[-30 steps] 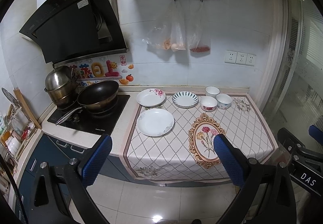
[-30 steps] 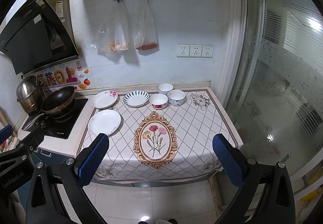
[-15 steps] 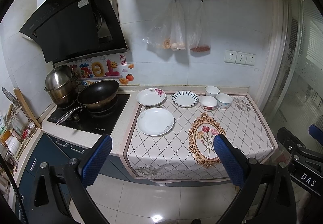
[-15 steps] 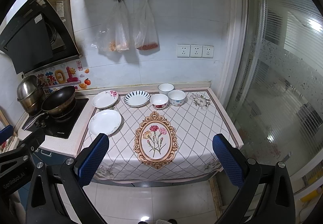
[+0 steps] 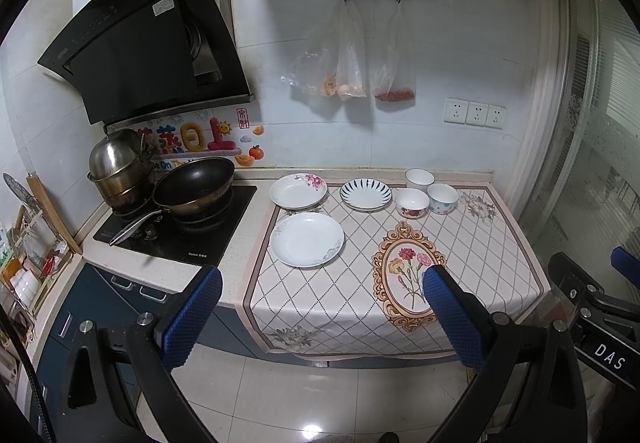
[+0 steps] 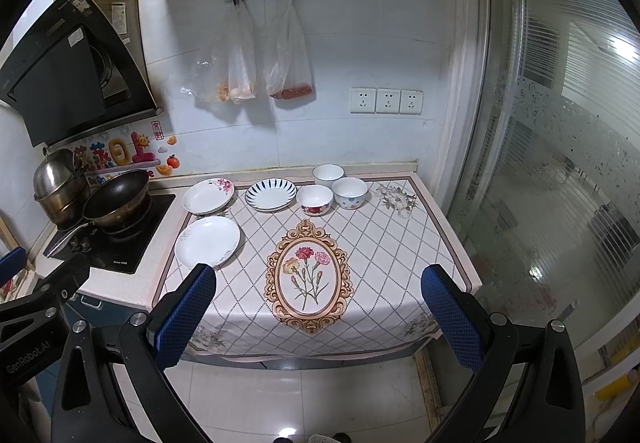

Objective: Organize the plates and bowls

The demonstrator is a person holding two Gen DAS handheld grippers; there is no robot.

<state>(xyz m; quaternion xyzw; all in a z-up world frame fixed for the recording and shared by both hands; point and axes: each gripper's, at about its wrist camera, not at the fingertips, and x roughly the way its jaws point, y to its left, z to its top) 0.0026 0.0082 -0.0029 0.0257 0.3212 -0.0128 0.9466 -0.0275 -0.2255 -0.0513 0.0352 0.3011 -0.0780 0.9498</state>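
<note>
So here's our view: both grippers hang out in front of the bench, well back from the dishes. Left gripper (image 5: 322, 307) has its jaws spread wide with nothing between them, and same story for the right gripper (image 6: 318, 305), wide and empty.

All the crockery sits on the patterned cloth (image 5: 460, 243) at the back half of the bench. We've got a plain white plate (image 5: 306, 239) nearest us, a plate with pink flowers (image 5: 298, 191) just behind it, and a blue-striped plate (image 5: 365, 194) to the right of that. Then three bowls bunched close together: a red-flowered bowl (image 5: 412, 202), a dotted bowl (image 5: 442, 198) and a white bowl (image 5: 419, 179) at the back by the wall.

Readable stuff: the right gripper's body shows "DAS" (image 5: 608, 352) in the left view, and the left one reads "GenRobot.AI" (image 6: 28, 357) in the right view. The range hood (image 5: 148, 39) has small print along its top edge, too tiny for us to make out. Under it, the wall sticker (image 5: 192, 141) has big Chinese characters. A black wok (image 5: 194, 183) sits on the cooktop left of the plates.
</note>
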